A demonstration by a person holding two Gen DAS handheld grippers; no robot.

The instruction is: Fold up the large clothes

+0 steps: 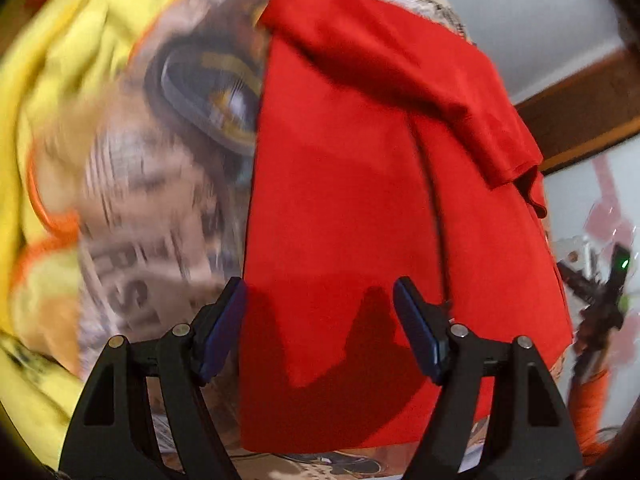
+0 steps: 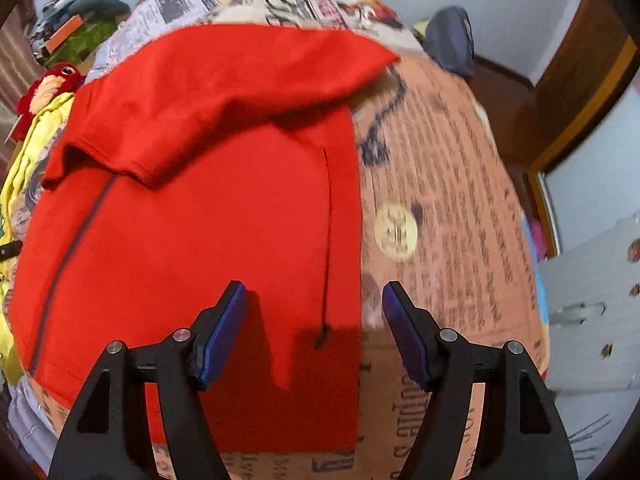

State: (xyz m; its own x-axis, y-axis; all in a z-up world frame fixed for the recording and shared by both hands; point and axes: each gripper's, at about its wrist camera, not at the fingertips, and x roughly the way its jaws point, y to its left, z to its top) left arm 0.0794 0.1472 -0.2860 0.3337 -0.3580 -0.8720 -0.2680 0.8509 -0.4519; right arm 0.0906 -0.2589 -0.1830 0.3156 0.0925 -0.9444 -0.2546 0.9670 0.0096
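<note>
A red shirt [image 1: 352, 208] lies flat on a bed covered with a newspaper-print sheet [image 1: 136, 216]. Its sides are folded inward and a sleeve [image 1: 472, 100] lies folded across the far part. In the left wrist view my left gripper [image 1: 320, 300] is open and empty above the shirt's near left part. In the right wrist view the same shirt [image 2: 200, 220] fills the left half and the sheet [image 2: 440, 200] the right. My right gripper [image 2: 314, 300] is open and empty above the shirt's near right edge.
Yellow clothes [image 1: 60, 80] lie piled left of the shirt, also in the right wrist view [image 2: 24, 168], with a red plush toy [image 2: 48, 84]. A dark cushion [image 2: 452, 40] sits at the bed's far side. A brown wooden door frame [image 2: 580, 92] stands to the right.
</note>
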